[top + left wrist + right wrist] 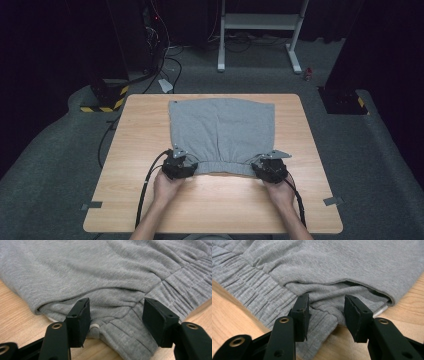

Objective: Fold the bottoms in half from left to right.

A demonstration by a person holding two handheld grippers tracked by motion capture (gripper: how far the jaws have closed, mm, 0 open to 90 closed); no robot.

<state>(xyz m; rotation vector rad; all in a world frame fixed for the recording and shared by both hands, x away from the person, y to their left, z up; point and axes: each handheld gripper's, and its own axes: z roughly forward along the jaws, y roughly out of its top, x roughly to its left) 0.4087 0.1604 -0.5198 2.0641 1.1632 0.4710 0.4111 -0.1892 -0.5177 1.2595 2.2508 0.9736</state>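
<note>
Both grippers, left gripper (178, 165) and right gripper (270, 168), sit with jaws spread at the near corners of the soft grey cloth shorts (222, 134), ready to pinch next

Matt grey knit garment (222, 131), wood-grain table (210, 205)

Both forearms are stretched forward from the near edge. The left gripper (179, 162) and right gripper (269, 167) are held low and level, one in each hand. Both pairs of jaws are spread apart, apparently pressing on nothing.
</note>
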